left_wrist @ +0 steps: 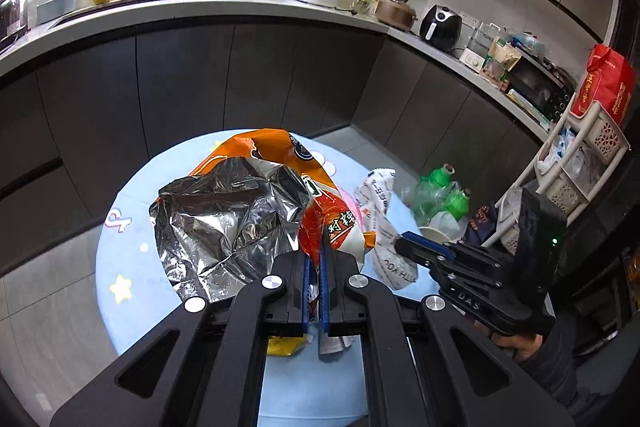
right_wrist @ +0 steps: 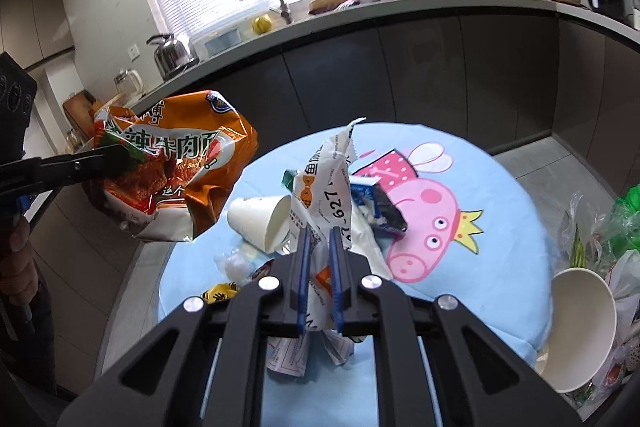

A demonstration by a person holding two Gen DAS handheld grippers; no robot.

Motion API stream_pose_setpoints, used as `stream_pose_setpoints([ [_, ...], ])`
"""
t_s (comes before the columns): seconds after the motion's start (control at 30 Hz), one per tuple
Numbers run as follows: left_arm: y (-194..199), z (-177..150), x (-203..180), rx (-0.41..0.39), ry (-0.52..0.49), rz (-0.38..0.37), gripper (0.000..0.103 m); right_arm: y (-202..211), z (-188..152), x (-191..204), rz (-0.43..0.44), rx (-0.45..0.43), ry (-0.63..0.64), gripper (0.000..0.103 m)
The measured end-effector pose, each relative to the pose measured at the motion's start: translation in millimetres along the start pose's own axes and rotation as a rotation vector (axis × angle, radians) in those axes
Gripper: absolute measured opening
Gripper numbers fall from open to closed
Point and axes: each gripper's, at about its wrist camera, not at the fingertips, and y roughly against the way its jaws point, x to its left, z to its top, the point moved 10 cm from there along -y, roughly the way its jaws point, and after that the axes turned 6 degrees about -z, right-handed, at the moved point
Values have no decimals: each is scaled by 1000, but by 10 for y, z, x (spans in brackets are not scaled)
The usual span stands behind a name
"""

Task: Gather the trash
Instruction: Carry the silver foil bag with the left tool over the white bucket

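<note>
My left gripper point(left_wrist: 317, 247) is shut on a crumpled orange noodle bag point(left_wrist: 256, 195) with a silver inside, held above the round blue table point(left_wrist: 128, 267). The bag point(right_wrist: 172, 179) and the left gripper point(right_wrist: 120, 153) also show at the left of the right wrist view. My right gripper point(right_wrist: 320, 239) is shut on a white printed wrapper point(right_wrist: 324, 195), lifted over the table point(right_wrist: 500, 195). The same wrapper point(left_wrist: 384, 223) and right gripper point(left_wrist: 400, 245) show at the right of the left wrist view.
On the table lie a tipped paper cup point(right_wrist: 262, 223), a small blue-and-black carton point(right_wrist: 378, 207), a clear plastic scrap point(right_wrist: 232, 265) and a yellow wrapper point(right_wrist: 220, 295). A trash pile with green bottles point(left_wrist: 444, 195) and a paper bowl point(right_wrist: 580, 327) sits at the right. Kitchen counter point(left_wrist: 240, 7) behind.
</note>
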Motion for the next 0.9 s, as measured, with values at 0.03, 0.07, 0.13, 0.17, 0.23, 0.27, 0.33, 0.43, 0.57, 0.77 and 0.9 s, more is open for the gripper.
stream_pose_setpoints([
  [0.03, 8, 17, -45, -3, -3, -6, 3, 67, 3, -40, -11, -11, -8, 5],
  [0.07, 14, 21, -74, -5, -8, -12, 3, 121, 7, -80, -25, -22, -14, 5],
  [0.13, 7, 57, -182, -7, -28, -27, 3, 242, 38, -166, -34, -44, -36, 5],
  [0.17, 1, 69, -234, -8, -40, -34, 3, 314, 47, -223, -44, -56, -47, 5],
  [0.23, -32, 104, -360, -6, -62, -52, 3, 447, 62, -327, -69, -76, -62, 5],
  [0.27, -55, 129, -434, -5, -71, -66, 3, 496, 61, -380, -80, -83, -68, 5],
  [0.33, -111, 161, -575, -2, -87, -93, 3, 641, 79, -528, -110, -109, -92, 5],
  [0.43, -230, 182, -813, 8, -119, -133, 3, 839, 75, -769, -160, -149, -124, 5],
  [0.57, -516, 206, -1236, 45, -169, -196, 3, 1094, 13, -1213, -251, -186, -190, 5],
  [0.77, -1196, 126, -1877, 147, -245, -289, 3, 1290, -276, -1807, -356, -182, -297, 5],
  [0.9, -1807, -34, -2287, 243, -297, -318, 3, 1334, -465, -2100, -391, -175, -345, 5],
])
